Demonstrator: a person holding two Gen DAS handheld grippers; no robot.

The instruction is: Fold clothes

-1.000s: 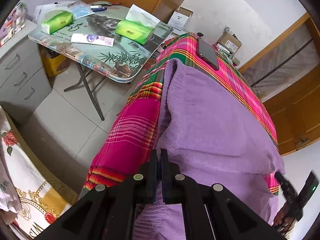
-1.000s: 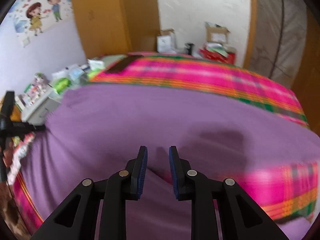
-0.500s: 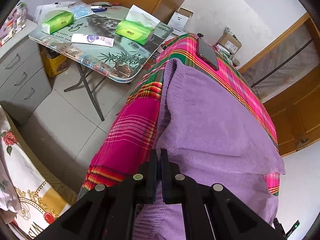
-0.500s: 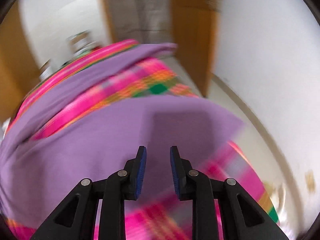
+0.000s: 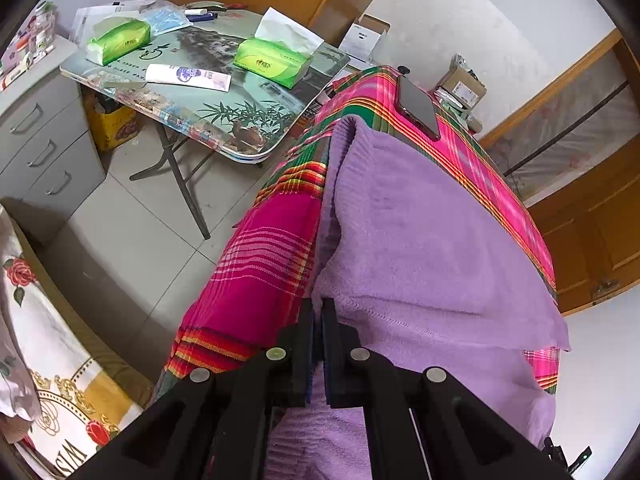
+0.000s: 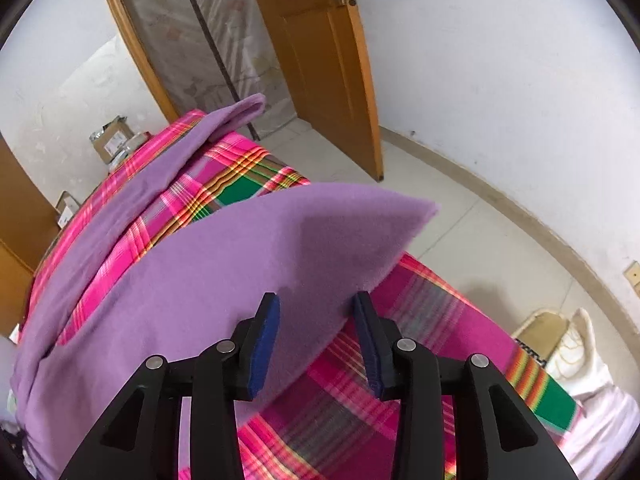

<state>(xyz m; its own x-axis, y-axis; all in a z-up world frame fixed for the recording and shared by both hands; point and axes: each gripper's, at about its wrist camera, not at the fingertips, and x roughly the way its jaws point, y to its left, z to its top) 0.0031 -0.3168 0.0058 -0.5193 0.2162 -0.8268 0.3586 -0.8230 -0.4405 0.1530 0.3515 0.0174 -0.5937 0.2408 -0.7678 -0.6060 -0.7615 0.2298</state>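
A purple garment (image 5: 420,240) lies spread over a pink plaid cloth (image 5: 260,264) that covers the table. My left gripper (image 5: 317,308) is shut on the garment's near edge at the table's left side. In the right wrist view the garment (image 6: 224,280) has a corner hanging over the table edge, and a purple sleeve (image 6: 224,128) lies farther back. My right gripper (image 6: 316,304) is open, its jaws wide on either side of that corner's edge, not closed on it.
A folding table (image 5: 248,120) with green tissue packs (image 5: 272,60) and a tube stands to the left. A black phone (image 5: 416,104) lies on the plaid cloth's far end. Grey drawers (image 5: 36,144) stand at far left. An open wooden door (image 6: 320,60) shows in the right wrist view.
My right gripper has swung from over the garment's middle to its right corner and opened wider. My left gripper stays shut on the edge without moving.
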